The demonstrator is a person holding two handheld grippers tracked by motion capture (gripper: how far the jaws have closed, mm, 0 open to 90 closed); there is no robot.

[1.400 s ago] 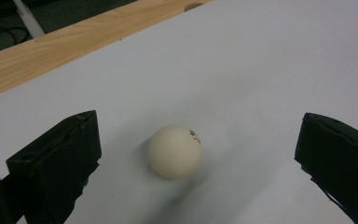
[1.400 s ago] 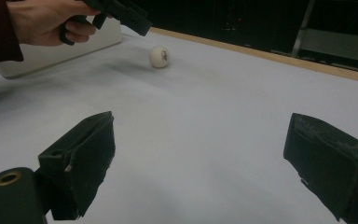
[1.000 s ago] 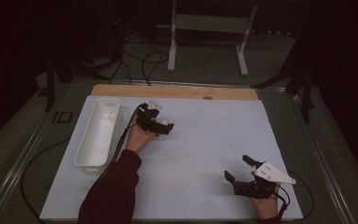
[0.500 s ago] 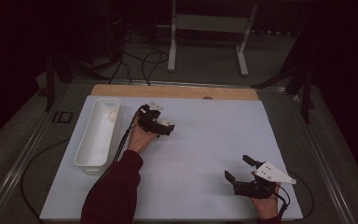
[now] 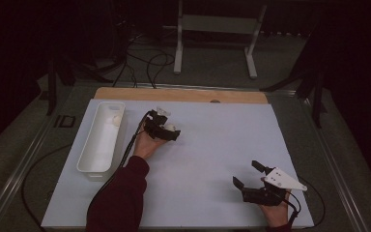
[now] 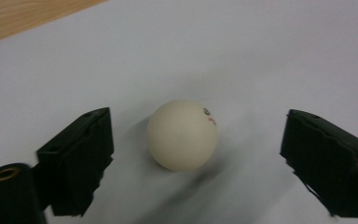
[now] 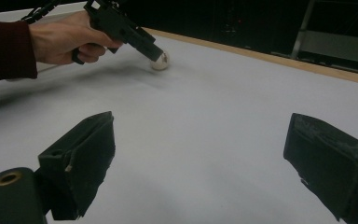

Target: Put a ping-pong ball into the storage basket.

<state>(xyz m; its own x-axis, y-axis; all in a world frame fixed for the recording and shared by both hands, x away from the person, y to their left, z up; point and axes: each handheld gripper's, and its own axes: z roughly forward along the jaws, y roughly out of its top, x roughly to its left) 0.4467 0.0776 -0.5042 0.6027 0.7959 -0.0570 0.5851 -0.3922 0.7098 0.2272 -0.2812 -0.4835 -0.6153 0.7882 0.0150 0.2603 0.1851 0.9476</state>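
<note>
So the bench (image 5: 222,145) with its white sheet is the biggest thing here, then the long white bin (image 5: 100,140) sitting along its left side, which already has one pale ball in its far end (image 5: 116,119). Compared with a second ago, the left claw (image 5: 170,131) has barely shifted; it sat in about the same spot near the far-left part of the sheet, just right of the bin, and it's still there, maybe nudged slightly forward. What matters is the left gripper view: the ping-pong ball (image 6: 182,134) now sits squarely between the two jaws, which are spread wide and not touching it on either side. I'd say that means the lining-up is done and the squeeze is what's left, then presumably a short carry over to the bin. The ball looks light and round, so closing off-centre could squirt it away. The right claw (image 5: 251,180) hasn't moved at all since the earlier frames; it's parked near the front right edge of the sheet, jaws wide apart, holding nothing, well away from the ball.
</note>
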